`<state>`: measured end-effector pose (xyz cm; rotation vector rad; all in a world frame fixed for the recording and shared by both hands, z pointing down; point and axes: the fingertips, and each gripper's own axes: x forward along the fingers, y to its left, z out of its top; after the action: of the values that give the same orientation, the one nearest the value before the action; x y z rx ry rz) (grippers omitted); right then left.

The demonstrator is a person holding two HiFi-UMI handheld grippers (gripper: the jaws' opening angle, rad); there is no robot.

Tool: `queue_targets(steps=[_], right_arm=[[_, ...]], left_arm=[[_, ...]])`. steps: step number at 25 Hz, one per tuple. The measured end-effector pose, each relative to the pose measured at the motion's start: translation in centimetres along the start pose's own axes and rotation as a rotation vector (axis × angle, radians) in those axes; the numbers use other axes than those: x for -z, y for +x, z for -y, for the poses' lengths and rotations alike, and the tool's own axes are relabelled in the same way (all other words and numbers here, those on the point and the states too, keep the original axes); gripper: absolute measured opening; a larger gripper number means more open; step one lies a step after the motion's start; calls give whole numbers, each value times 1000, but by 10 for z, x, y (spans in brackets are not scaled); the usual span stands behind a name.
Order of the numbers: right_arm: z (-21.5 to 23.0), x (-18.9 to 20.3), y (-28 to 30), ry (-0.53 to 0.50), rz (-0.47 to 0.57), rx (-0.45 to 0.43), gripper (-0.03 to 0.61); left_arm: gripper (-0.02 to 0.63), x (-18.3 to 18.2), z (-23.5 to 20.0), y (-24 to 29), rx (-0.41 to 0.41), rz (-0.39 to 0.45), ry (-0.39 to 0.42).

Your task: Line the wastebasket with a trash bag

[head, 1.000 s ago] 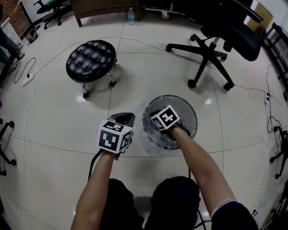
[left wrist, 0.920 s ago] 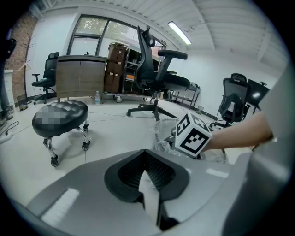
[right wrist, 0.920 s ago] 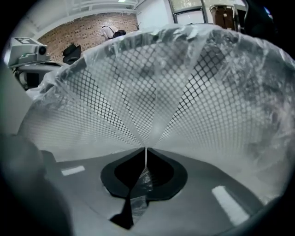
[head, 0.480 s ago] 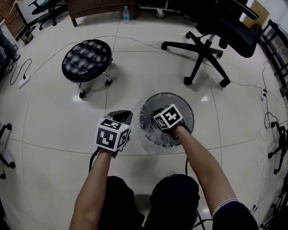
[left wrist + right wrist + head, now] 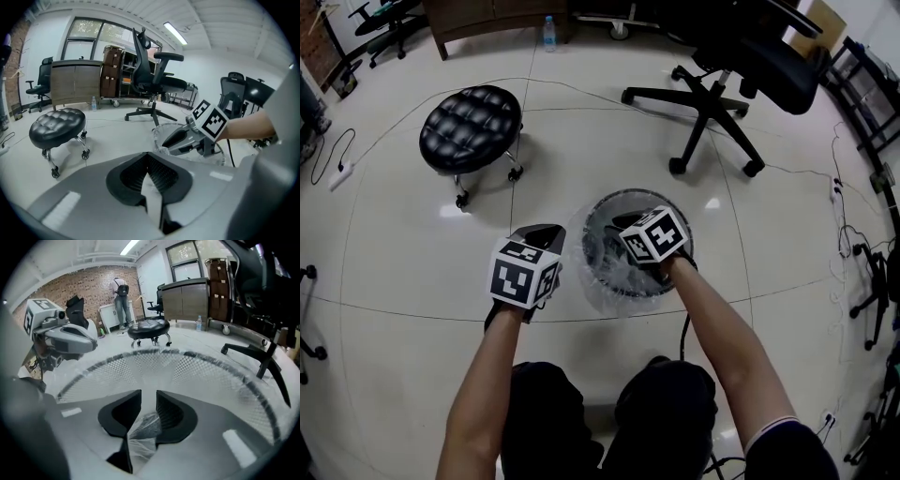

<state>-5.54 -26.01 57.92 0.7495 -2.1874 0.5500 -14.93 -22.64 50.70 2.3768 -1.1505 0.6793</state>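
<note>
Right gripper (image 5: 148, 401): its jaws have just been opening and now stand apart, with crumpled clear trash bag (image 5: 140, 430) loose between them, inside the mesh wastebasket (image 5: 609, 202) mid-floor. Left gripper (image 5: 149, 165): jaws together, near the basket's left rim. Best to lift the right gripper out gently so the liner stays seated. Whether the left gripper pinches film is unclear.

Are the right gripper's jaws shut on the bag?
No, the right gripper has just been opening; its jaws stand apart, with crumpled trash bag lying between them.
</note>
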Motion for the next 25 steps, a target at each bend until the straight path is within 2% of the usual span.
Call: queue_targets(steps=[6, 13, 16, 18, 22, 25], right_arm=[[1, -28, -35, 10, 181, 36, 86], [-1, -86, -106, -32, 585, 85, 15], [-7, -110, -149, -69, 703, 106, 3], [-9, -117, -172, -89, 715, 126, 3], [-5, -116, -201, -125, 653, 214, 2], [-2, -110, -221, -102, 642, 257, 2]], left_arm=[[12, -9, 11, -1, 25, 11, 28], [12, -27, 20, -5, 43, 36, 59], [12, -37, 26, -8, 61, 55, 80], [12, -46, 29, -10, 76, 70, 95], [12, -73, 36, -15, 104, 129, 110], [12, -95, 47, -21, 124, 186, 128]])
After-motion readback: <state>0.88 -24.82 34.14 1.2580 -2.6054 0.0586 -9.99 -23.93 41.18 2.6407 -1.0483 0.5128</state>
